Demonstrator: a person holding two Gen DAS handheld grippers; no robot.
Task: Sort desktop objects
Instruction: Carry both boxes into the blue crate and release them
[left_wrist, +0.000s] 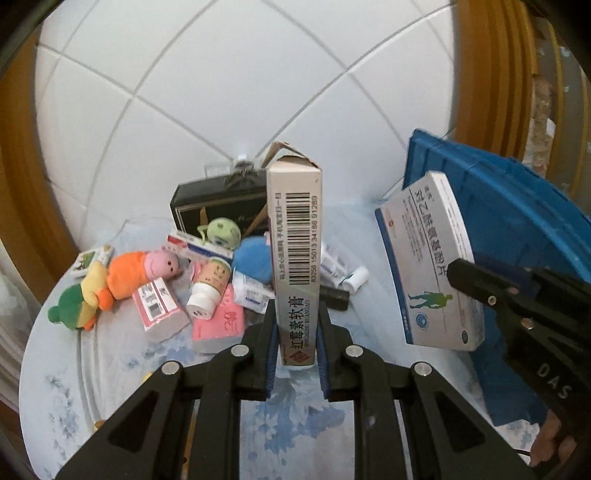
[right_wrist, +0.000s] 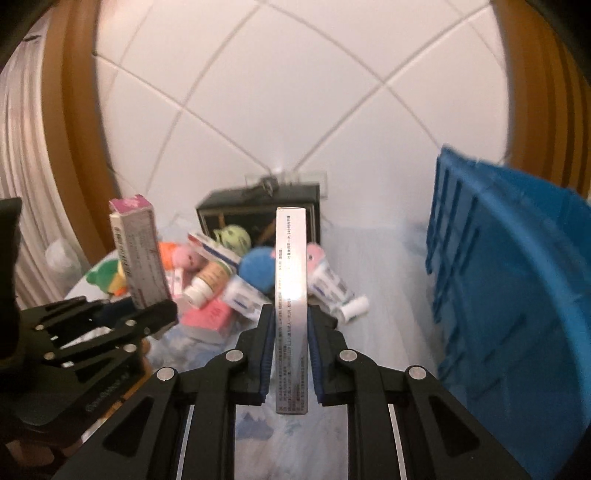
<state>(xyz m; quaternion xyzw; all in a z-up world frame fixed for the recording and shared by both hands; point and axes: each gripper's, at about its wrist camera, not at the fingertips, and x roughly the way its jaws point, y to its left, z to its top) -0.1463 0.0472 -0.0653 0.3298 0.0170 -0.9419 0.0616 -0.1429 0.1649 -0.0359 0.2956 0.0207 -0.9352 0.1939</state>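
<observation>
where white wall tiles rise, floral tablecloth covers the table.

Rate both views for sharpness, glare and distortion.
Left wrist view: mostly sharp, the barcode on the ointment box in the left tool is readable; fisheye bends the wall tiles. Right wrist view: softer, the toys and blue crate are blurred; glare washes out the print on the box in the right tool.
</observation>
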